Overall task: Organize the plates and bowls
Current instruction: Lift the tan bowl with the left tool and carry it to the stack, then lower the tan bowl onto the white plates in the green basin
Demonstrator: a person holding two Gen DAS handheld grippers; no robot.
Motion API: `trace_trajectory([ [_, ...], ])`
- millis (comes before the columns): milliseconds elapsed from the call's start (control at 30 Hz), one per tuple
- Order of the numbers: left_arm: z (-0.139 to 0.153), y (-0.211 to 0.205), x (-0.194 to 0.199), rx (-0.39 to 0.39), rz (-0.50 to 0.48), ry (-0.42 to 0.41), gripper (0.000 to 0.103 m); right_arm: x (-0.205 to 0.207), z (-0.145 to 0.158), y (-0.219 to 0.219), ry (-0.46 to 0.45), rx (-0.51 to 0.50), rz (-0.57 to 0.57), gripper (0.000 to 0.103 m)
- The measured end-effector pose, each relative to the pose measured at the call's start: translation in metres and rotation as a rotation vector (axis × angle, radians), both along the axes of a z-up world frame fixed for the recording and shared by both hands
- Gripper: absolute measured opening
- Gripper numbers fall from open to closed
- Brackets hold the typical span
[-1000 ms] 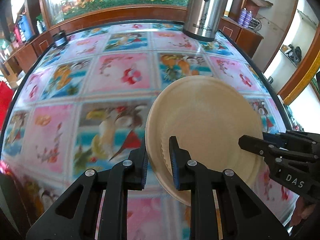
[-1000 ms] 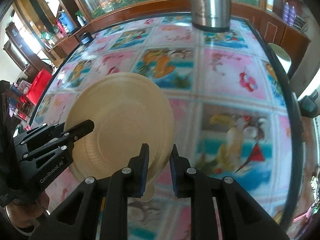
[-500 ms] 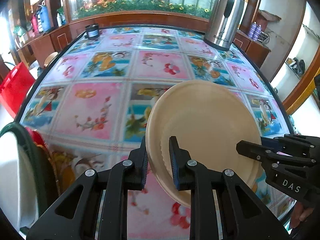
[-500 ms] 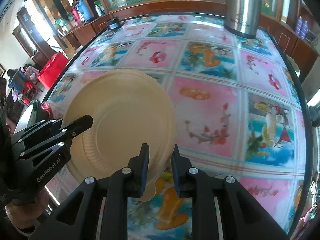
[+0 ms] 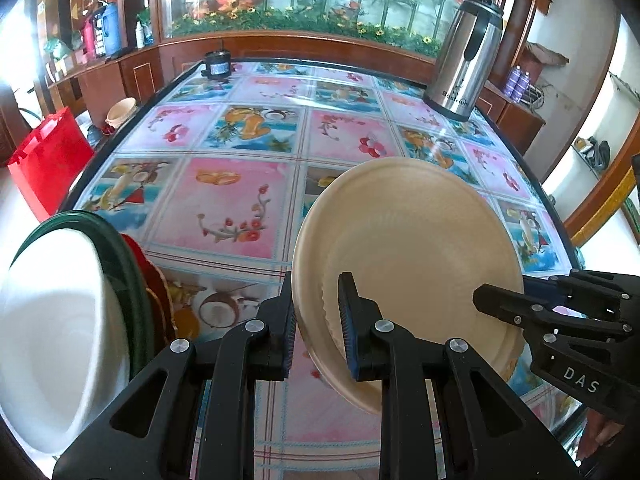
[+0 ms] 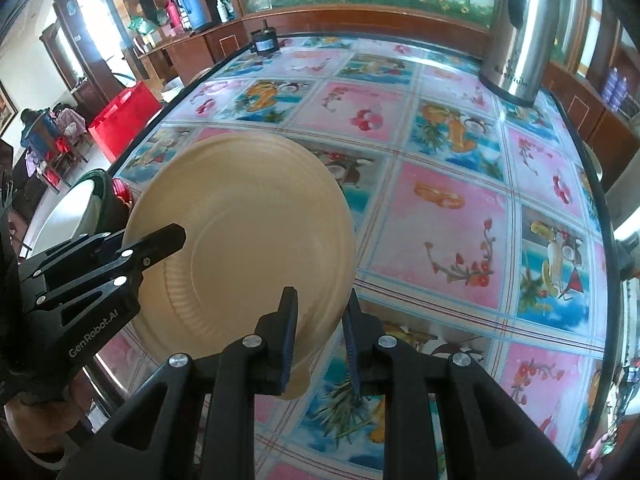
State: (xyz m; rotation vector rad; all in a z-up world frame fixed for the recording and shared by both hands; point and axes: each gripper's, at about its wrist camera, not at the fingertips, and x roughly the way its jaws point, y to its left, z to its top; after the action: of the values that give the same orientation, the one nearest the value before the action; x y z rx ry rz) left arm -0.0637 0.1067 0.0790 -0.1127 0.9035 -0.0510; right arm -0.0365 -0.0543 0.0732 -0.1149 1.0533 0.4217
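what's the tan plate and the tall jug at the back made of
Tan plate: looks like matte moulded plastic or pressed fibre, since it has no glare and a fluted inner ring; I cannot tell which. Tall jug: brushed stainless steel by its streaky mirror-like reflections, with a black, probably plastic handle and lid.

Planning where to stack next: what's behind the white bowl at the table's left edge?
Behind the white bowl stand a green plate and a red one; anything further back is hidden.

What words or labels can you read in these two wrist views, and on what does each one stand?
"DAS": on the right gripper.
"GenRobot.AI": on the left gripper.
Brand print on the steel thermos jug: begins with "B", the rest is too blurred to read.
Label on the small black jar: too small to read.
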Motion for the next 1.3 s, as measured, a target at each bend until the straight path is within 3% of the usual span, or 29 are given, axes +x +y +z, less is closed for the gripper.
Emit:
trace_trajectory([
  [433, 0.036, 0.034, -0.029, -0.005, 0.06, -0.09, 0.019, -0.017, 0.029, 0.03, -0.072, 0.009, 0.06, 0.023],
  [1000, 0.073, 0.118, -0.069, 0.011, 0.225, -0.194, 0.019, -0.024, 0.06, 0.116, -0.131, 0.019, 0.234, 0.029],
  [1300, 0.06, 0.173, -0.086, 0.007, 0.347, -0.17, 0.019, -0.026, 0.057, 0.18, -0.127, -0.003, 0.349, 0.029],
])
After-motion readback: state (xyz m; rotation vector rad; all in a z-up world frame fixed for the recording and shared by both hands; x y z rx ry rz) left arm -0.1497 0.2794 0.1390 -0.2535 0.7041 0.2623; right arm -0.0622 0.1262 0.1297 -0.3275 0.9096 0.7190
